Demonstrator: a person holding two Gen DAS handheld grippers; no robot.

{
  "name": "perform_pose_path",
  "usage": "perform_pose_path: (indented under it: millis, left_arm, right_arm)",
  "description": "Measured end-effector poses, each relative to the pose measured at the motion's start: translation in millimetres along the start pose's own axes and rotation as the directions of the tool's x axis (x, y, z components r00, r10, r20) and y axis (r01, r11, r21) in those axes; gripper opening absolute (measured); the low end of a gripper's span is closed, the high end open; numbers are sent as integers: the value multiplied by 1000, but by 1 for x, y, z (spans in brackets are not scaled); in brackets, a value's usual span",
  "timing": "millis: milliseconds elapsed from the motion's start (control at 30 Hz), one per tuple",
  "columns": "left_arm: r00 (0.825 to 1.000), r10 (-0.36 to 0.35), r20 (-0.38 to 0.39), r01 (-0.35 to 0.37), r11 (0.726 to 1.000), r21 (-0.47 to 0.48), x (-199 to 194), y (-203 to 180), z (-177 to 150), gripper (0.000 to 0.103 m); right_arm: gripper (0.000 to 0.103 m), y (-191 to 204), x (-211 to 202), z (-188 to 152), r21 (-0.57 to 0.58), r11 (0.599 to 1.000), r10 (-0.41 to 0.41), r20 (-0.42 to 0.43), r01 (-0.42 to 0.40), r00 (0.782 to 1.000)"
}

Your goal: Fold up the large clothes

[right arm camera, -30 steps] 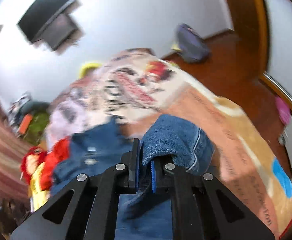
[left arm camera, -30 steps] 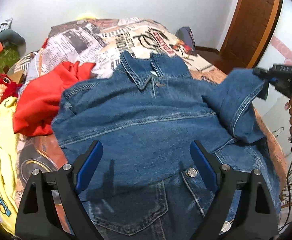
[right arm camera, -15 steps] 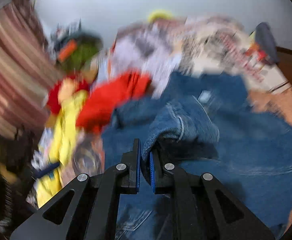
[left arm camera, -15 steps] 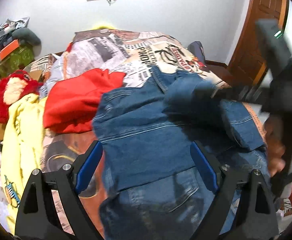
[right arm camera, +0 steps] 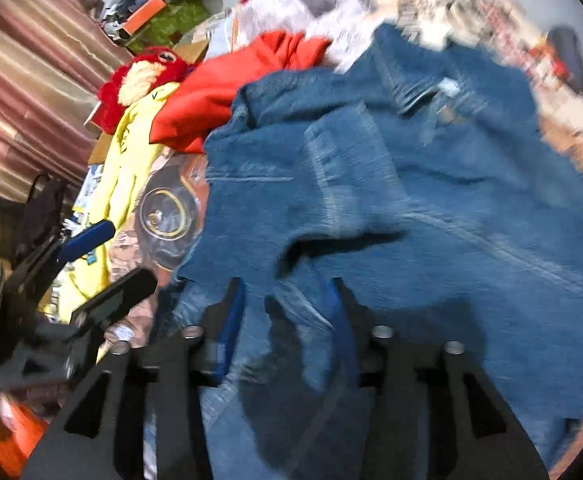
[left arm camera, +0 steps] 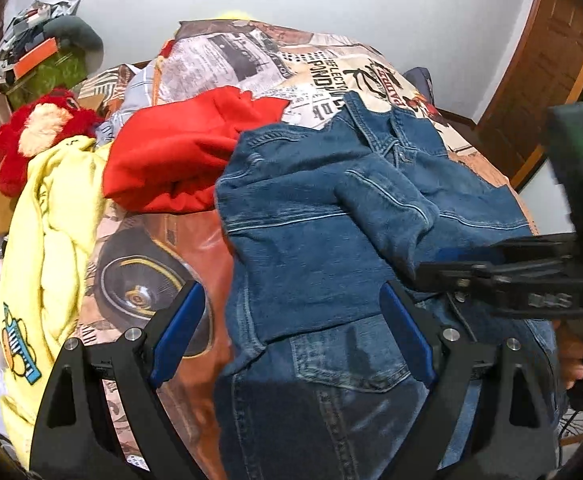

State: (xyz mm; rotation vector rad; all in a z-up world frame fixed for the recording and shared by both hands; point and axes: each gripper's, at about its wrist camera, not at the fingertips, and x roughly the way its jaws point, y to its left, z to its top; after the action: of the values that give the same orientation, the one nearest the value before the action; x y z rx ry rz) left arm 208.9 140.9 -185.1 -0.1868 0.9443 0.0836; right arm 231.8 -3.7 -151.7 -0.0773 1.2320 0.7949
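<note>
A blue denim jacket (left arm camera: 311,216) lies collar-up on the printed bedspread (left arm camera: 291,64). Its right sleeve (left arm camera: 387,204) is folded across the chest, and the right wrist view shows the cuff (right arm camera: 331,168) resting on the body. My right gripper (right arm camera: 285,312) hovers low over the sleeve's near end. Its jaws are opening and its pads stand clear of the denim beneath them. It enters the left wrist view from the right (left arm camera: 451,272). My left gripper (left arm camera: 291,320) is open above the jacket's lower left edge, holding nothing. It also shows in the right wrist view (right arm camera: 103,268).
A red garment (left arm camera: 179,160) touches the jacket's left shoulder. A yellow garment (left arm camera: 51,240) and a red plush toy (left arm camera: 39,136) lie further left. More denim with a pocket (left arm camera: 343,364) lies under the hem. A wooden door (left arm camera: 551,80) stands at the right.
The right gripper swung the sleeve from the right side over onto the jacket's chest, then parted its jaws and let it go. The left gripper slid to the left and stayed open.
</note>
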Motion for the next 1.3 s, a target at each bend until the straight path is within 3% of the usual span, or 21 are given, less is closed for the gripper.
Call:
perform_pose_path:
  millis: [133,367,533,667,700,733,800,900,1033,1100,1167,1300]
  left_arm:
    - [1000,-1,-6,2,999,48,8,-21,7,89]
    - [999,13,-36,-7,988,155,39,-67,18,89]
    - [997,49,-66,-35,979,200,69,-85,24,89]
    - [992,87,-91,-68,977,201,94,-89,26,89]
    - [992,89,-88,-71,978,194,97,-88,26,85]
    - [993,79,-86,-62,981,182,99,-86,26,72]
    - [996,31,-81,-19,989,147,95,-81,28,58]
    - [998,-4,-59,10,995,103,85,-72,31,26]
    - [997,-76,-12,76,997,-24,65,-48,39,22]
    - [995,-97,16,98,992,-83,56,-30,40,22]
    - [990,-143,-7,141,982,-126,59,-19,38,21]
    - [981,-188,-37,179,968,-174,67,-9,24,10]
  right_arm:
    - [44,-20,-30,-10,-7,996,-87,87,88,992]
    - [44,-93,-76,-33,160,966,-228,170,202,959]
    - [45,-151,-98,-56,317,912,-321,160,259,933]
    - [45,-183,-98,-75,398,876,-342,117,271,932]
    - [45,-190,-95,-80,421,866,-342,102,271,934]
    - [45,-195,-93,-83,436,858,-342,90,272,935]
    - [45,-202,-86,-90,460,848,-329,68,263,942]
    - [45,-206,-77,-92,467,846,-312,47,256,949]
    - [45,-203,-70,-92,453,856,-299,42,249,953]
    - [50,-198,-67,-91,436,860,-315,45,265,948]
    - [56,-198,-63,-91,429,865,-310,52,259,949]
    - [57,-193,-59,-90,413,864,-335,44,289,941]
